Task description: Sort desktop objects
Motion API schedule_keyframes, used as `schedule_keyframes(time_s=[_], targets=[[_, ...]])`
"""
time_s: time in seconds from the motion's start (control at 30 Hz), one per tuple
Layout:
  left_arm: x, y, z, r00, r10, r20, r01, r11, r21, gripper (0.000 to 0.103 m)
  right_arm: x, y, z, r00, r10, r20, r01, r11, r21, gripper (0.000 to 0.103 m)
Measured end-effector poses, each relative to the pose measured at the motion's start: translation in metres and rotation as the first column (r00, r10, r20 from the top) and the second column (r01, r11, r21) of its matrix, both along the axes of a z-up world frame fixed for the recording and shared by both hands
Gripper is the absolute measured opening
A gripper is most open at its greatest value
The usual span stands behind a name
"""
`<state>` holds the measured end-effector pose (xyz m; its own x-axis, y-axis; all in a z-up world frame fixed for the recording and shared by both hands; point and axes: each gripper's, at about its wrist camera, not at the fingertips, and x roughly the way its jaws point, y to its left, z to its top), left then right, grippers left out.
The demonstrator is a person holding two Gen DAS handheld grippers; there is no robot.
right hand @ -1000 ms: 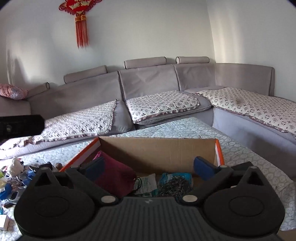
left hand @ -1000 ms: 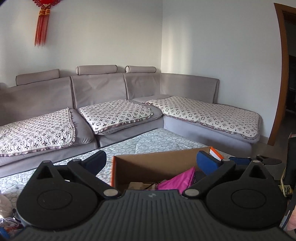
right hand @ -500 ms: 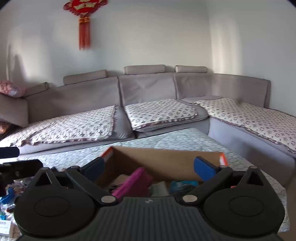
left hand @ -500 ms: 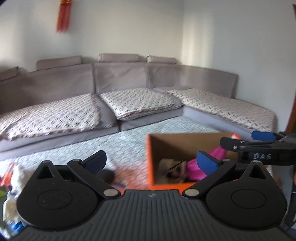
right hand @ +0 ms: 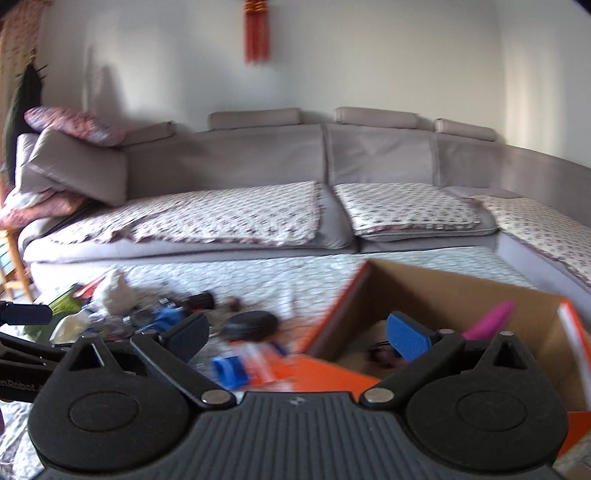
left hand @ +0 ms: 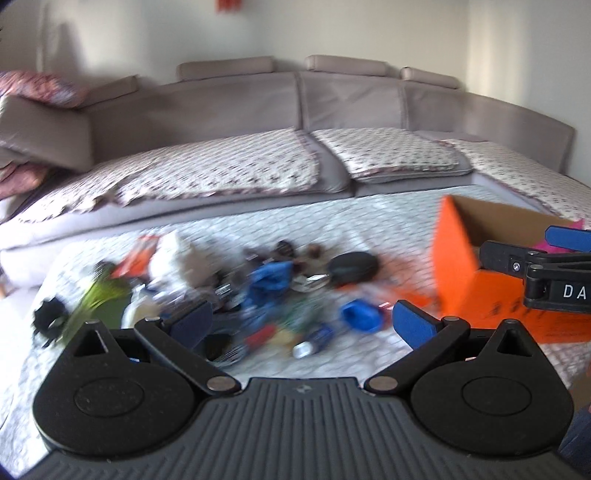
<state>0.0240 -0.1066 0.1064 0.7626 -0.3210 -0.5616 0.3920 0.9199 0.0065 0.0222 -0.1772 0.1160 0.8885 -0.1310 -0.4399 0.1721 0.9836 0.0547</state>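
Behind the quilted table (left hand: 369, 225), a grey sofa (left hand: 258, 110) is curving. Both the left gripper (left hand: 303, 321) and right gripper (right hand: 295, 332) are hanging open, empty. The box (right hand: 443, 291), lower right, is holding some items; the clutter (left hand: 266, 288), centre-left, is waiting unsorted.

This was a home living room. A long grey upholstered corner sofa (right hand: 258, 166) with rolled headrests ran along a plain white wall (right hand: 369, 66) well beyond the jaws, its seats covered by white patterned quilted pads (right hand: 207, 218). A red tasselled hanging ornament (right hand: 255, 33) hung on the wall above it. Loose pink patterned cushions (right hand: 70, 125) were stacked at the sofa's end, far to the left of the jaws.
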Motion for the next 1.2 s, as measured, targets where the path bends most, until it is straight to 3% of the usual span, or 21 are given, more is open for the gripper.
schedule_keyframes(time_s=[0.23,0.53,0.87,1.2], targets=[[0.006,0.058,-0.015,0.992,0.119,-0.042,-0.119,0.993,-0.001,0.103,0.022,0.051,-0.008,0.992,0.116,-0.043,-0.116,0.993,-0.008,0.103],[0.026,0.116,-0.035,0.961,0.250,-0.119,-0.252,0.968,0.001,0.103,0.054,0.094,-0.031,0.972,0.197,-0.127,-0.199,0.980,-0.006,0.103],[0.033,0.134,-0.053,0.954,0.265,-0.141,-0.262,0.964,0.040,0.103,0.070,0.106,-0.056,0.958,0.202,-0.205,-0.204,0.979,0.012,0.103],[0.025,0.143,-0.056,0.953,0.276,-0.128,-0.276,0.961,0.019,0.103,0.070,0.102,-0.075,0.945,0.236,-0.226,-0.229,0.972,0.057,0.103]])
